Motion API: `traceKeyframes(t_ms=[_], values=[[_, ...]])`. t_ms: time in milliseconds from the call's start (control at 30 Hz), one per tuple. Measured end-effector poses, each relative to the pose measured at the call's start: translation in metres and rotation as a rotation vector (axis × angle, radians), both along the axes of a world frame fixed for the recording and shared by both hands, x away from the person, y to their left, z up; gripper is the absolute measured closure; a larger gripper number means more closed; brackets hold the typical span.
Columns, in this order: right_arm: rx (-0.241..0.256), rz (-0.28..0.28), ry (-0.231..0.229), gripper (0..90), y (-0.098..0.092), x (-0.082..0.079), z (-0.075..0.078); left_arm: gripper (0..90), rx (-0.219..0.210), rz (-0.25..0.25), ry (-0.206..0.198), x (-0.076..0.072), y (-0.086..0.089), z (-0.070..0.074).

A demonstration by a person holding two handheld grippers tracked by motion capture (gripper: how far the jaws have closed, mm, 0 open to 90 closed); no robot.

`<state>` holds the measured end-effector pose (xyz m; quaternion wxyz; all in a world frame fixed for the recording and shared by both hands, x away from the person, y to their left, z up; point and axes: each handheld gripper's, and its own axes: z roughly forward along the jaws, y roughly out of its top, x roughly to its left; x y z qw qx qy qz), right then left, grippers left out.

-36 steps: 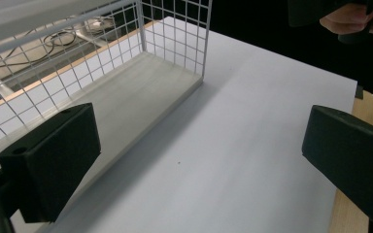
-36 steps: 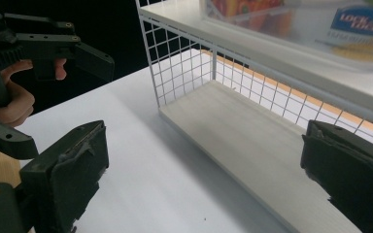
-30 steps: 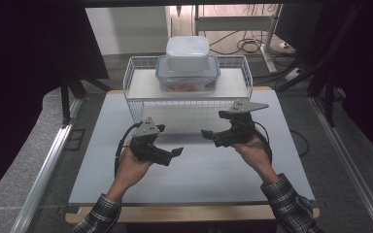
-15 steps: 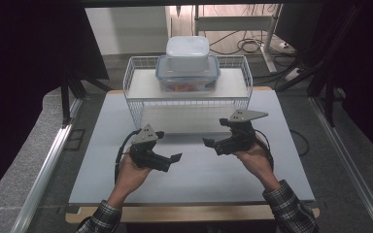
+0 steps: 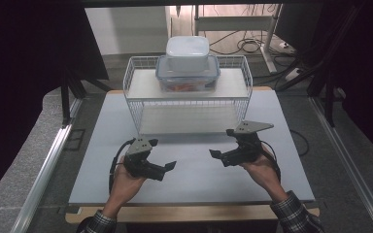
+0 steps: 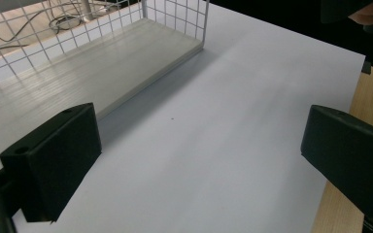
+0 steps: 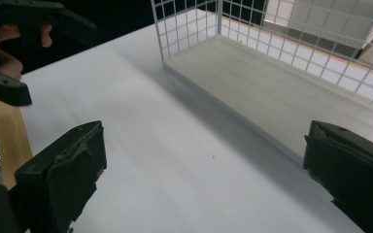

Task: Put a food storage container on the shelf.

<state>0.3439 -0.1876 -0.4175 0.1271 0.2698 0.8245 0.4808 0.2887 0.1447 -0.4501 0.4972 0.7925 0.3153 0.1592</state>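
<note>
Overhead, the wire rack (image 5: pixel 189 104) stood at the upper centre of the frame on the white worktop (image 5: pixel 194 170). On its top shelf sat a clear box (image 5: pixel 188 74) with reddish contents, and a white tub (image 5: pixel 187 51) lay stacked on that. Both grippers had drawn back toward the bottom edge since the earlier frames. The left gripper (image 5: pixel 167 167) at lower left and the right gripper (image 5: pixel 216 155) at lower right hung empty, jaws spread wide, well apart from the rack.
</note>
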Motion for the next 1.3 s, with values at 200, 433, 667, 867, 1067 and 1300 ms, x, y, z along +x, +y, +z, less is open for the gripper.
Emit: traceKeyframes(t_ms=[200,433,667,867,1067,1300], values=[[-0.004,-0.009,0.011,1.3,-0.008,-0.005,-0.006,0.8,-0.011,0.018,0.011,-0.007,0.009,-0.010],[-0.026,-0.032,0.025,1.3,-0.021,-0.011,-0.017,0.2,0.006,0.043,0.040,-0.012,0.018,-0.029],[-0.034,-0.064,0.031,1.2,-0.032,-0.015,-0.031,0.0,0.016,0.060,0.031,-0.018,0.020,-0.039],[-0.041,-0.080,0.036,0.8,-0.042,-0.020,-0.048,0.0,0.037,0.060,0.036,-0.021,0.018,-0.050],[-0.051,-0.091,0.053,0.7,-0.050,-0.020,-0.061,0.0,0.074,0.060,0.046,-0.021,0.017,-0.060],[-0.088,-0.098,0.080,0.7,-0.051,-0.017,-0.075,0.0,0.112,0.067,0.092,-0.016,0.018,-0.073]])
